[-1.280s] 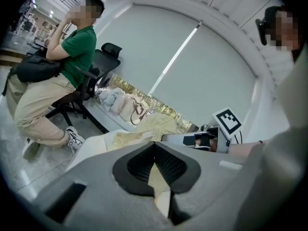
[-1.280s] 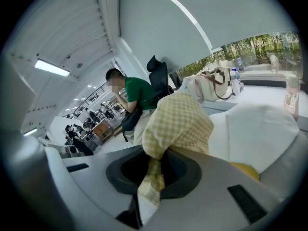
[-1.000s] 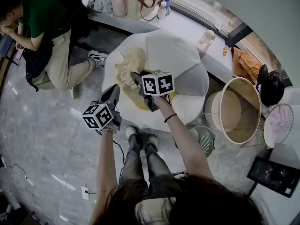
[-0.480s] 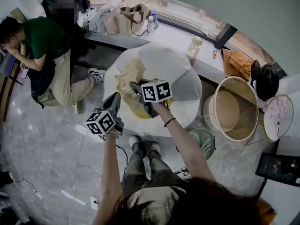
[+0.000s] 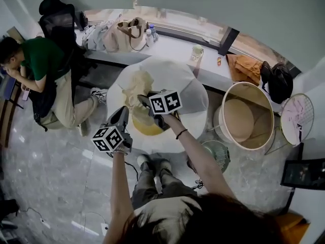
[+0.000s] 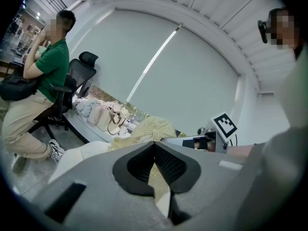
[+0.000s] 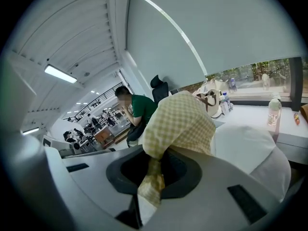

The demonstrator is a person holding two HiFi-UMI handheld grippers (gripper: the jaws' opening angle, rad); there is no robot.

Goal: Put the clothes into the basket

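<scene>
A pale yellow checked garment (image 5: 137, 85) lies bunched on a white rounded cushion (image 5: 177, 72) in the head view. My right gripper (image 5: 144, 99) is shut on it; in the right gripper view the cloth (image 7: 180, 121) hangs up and out from between the jaws of the right gripper (image 7: 155, 154). My left gripper (image 5: 123, 114) sits lower left of it, at the cushion's near edge. In the left gripper view a strip of the same checked cloth (image 6: 156, 174) is pinched between the closed jaws of the left gripper (image 6: 154, 146). The big round beige basket (image 5: 264, 103) stands on the floor to the right, apart from both grippers.
A person in a green shirt (image 5: 43, 60) sits at the left beside a black office chair (image 5: 58, 19). Bags (image 5: 122, 32) and a bottle (image 5: 197, 51) stand on the window ledge behind. A small fan (image 5: 216, 154), orange cloth (image 5: 246, 65) and black backpack (image 5: 277, 80) surround the basket.
Both grippers have risen a little, and the checked garment has come up with them. The view has tilted, so the cushion and basket sit higher in the picture.
</scene>
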